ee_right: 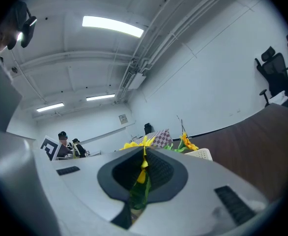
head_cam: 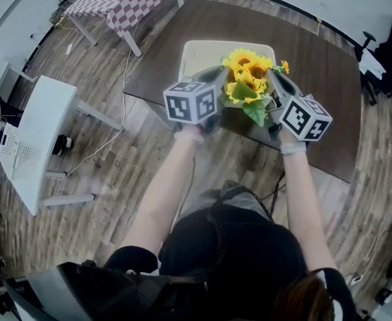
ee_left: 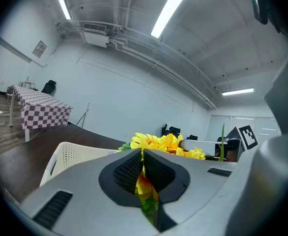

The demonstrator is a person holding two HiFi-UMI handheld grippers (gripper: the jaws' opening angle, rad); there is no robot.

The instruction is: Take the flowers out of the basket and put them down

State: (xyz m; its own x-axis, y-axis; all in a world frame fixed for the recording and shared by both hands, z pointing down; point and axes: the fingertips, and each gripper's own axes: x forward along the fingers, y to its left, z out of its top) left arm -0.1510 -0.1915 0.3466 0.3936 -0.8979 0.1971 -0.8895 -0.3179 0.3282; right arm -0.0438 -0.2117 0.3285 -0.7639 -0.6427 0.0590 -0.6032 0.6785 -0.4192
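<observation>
A bunch of yellow sunflowers [head_cam: 248, 79] with green leaves sits between my two grippers, over the near edge of the white perforated basket [head_cam: 203, 53] on the dark brown table [head_cam: 330, 85]. My left gripper [head_cam: 221, 79] is shut on the bunch from the left, with yellow petals and green leaf showing in the slit between its pads [ee_left: 131, 173]. My right gripper [head_cam: 277, 83] is shut on it from the right, and petal and leaf are pinched in the same way in the right gripper view [ee_right: 141, 177]. More blooms [ee_left: 164, 142] rise beyond the left jaws, with the basket [ee_left: 70, 157] behind them.
A table with a checkered cloth [head_cam: 126, 2] stands at the back left and a white desk [head_cam: 39, 139] at the left on the wooden floor. Office chairs [head_cam: 391, 45] are at the right. Cables run over the floor by the table's left edge.
</observation>
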